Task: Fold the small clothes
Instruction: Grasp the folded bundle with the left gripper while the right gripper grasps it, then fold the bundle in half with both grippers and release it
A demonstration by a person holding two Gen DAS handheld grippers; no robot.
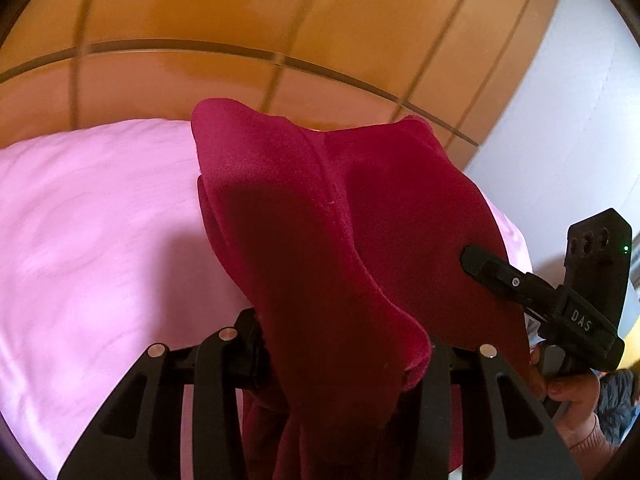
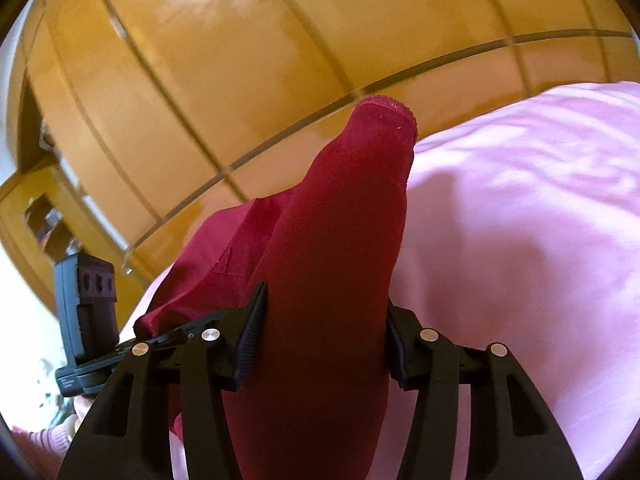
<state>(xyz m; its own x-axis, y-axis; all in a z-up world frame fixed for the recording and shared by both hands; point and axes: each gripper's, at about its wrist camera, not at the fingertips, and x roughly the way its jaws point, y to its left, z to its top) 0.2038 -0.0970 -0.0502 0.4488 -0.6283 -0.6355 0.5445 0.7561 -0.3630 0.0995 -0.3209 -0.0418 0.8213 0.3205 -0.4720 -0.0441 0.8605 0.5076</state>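
We hold the red garment [image 1: 328, 240] lifted over the pink bedsheet [image 1: 100, 220], both the left tongs [image 1: 344, 344] and right tongs [image 2: 320, 320] clamped on it; next we probably lay it flat ahead.

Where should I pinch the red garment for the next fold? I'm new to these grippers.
Grip the lace-trimmed hem at the far end of the red garment, coming from above the pink sheet. That edge sticks out free, while the middle is bunched thick between both sets of jaws, so I judge a thin edge easier to pinch.
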